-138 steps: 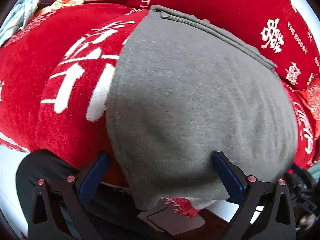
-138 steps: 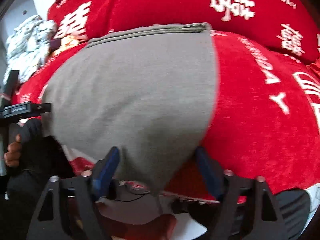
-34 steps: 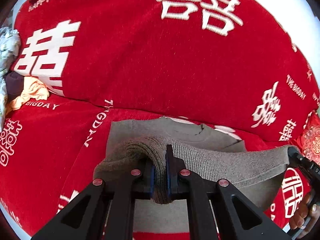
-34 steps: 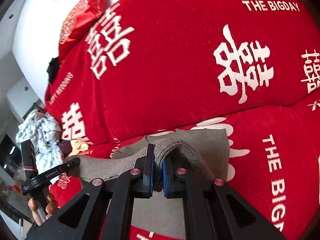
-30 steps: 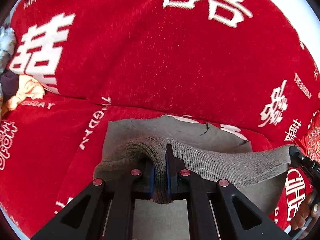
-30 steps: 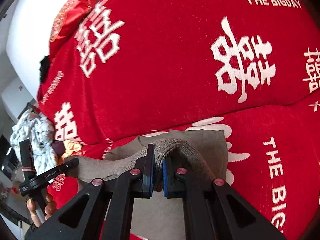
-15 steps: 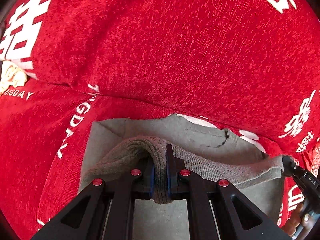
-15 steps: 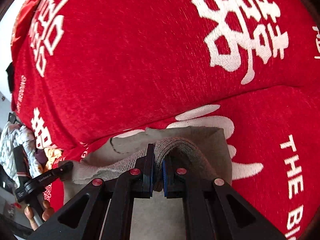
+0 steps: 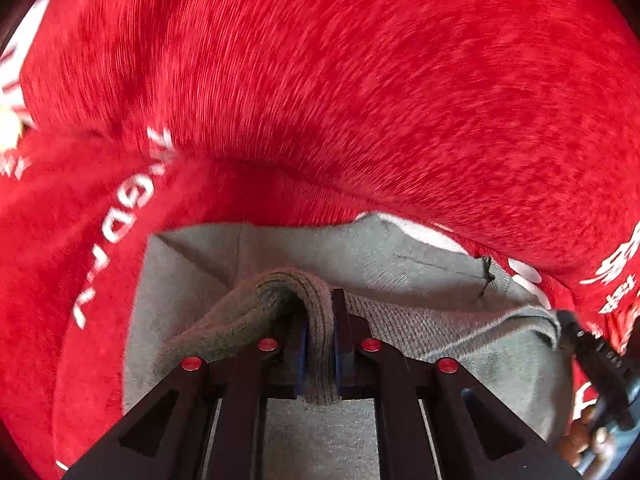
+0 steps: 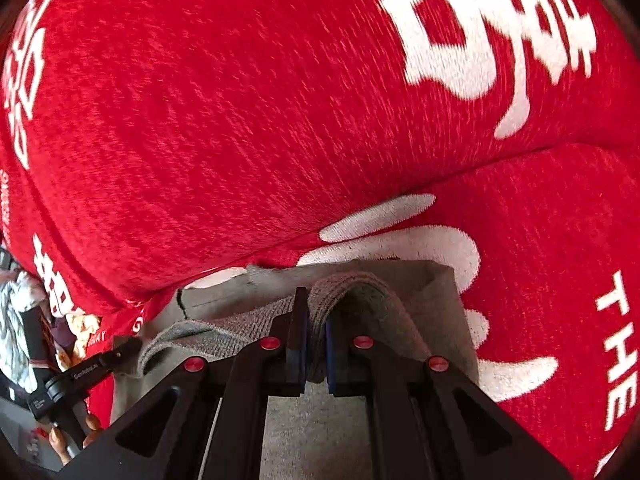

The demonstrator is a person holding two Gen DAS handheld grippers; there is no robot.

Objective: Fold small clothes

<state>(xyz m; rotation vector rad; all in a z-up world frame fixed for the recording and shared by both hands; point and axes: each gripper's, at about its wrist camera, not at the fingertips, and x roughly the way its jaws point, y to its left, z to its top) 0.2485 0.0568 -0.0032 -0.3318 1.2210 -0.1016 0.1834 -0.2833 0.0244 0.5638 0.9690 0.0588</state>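
A grey garment [image 9: 400,264] lies flat on the red sofa seat, close to the backrest crease. Its ribbed hem is lifted and folded over towards the far edge. My left gripper [image 9: 320,320] has the hem's left corner between its blue pads; its jaws are opening, with the cloth still filling the gap. In the right wrist view the same garment [image 10: 420,292] shows, and my right gripper [image 10: 316,320] is shut on the hem's right corner. The hem stretches between the two grippers, low over the layer beneath.
The red backrest cushion [image 9: 360,80] with white lettering rises just beyond the garment. The red seat cover [image 10: 560,280] extends to the right. A pile of other clothes [image 10: 16,320] lies at the far left. A hand holds the left gripper's handle [image 10: 88,368].
Both grippers have sunk and moved forward towards the backrest crease, carrying the hem over the garment's lower layer. The left pads stand slightly further apart than before.
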